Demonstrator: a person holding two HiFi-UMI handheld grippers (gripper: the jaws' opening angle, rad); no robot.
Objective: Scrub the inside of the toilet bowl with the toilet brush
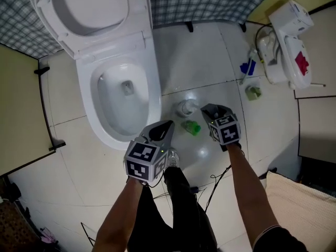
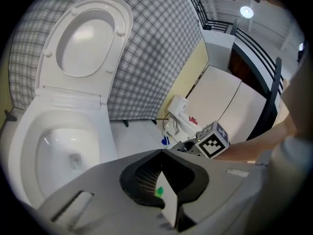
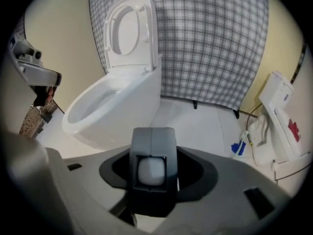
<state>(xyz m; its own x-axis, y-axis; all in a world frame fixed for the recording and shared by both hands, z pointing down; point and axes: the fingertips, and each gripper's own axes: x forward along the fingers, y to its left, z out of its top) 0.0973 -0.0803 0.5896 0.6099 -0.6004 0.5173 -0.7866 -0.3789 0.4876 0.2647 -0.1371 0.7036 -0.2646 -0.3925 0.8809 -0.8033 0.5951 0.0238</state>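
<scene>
1. Clearly the toilet brush [image 3: 151, 171] is in the right gripper [image 3: 151, 143]. Its jaws are clamped on the pale rounded end of the handle, seen end-on. No view shows the rest of the brush.
2. On the floor [image 1: 210, 62] just off that gripper's tip sits a round pale thing [image 1: 186, 108]. It may be the brush's holder, but I cannot tell. A small green thing [image 1: 191, 126] lies beside it.
3. The left gripper [image 1: 160, 131] hovers between these and the toilet bowl [image 1: 88, 106]. Its jaws stand a slit apart and grip nothing.
4. The bowl is ready, with its lid [image 1: 92, 7] raised, and lies off to the left of the brush.
5. The step in hand looks like bringing the brush up and across to the bowl. To do it well:
   - Keep the clamp firm, since a rounded handle can twist in the jaws.
   - Lift straight up until the head is clear.
   - Swing over the near rim without striking it, then tip the head down into the basin.
   - Move the left gripper aside, as it stands in the path.
6. Only the right gripper view shows the grip itself; from above, the gripper's body hides it.
7. That view sees the bowl from the side, while the head view looks into the basin and shows both grippers' places beside it.
8. The left gripper view adds the right gripper's marker cube [image 2: 213, 141].
</scene>
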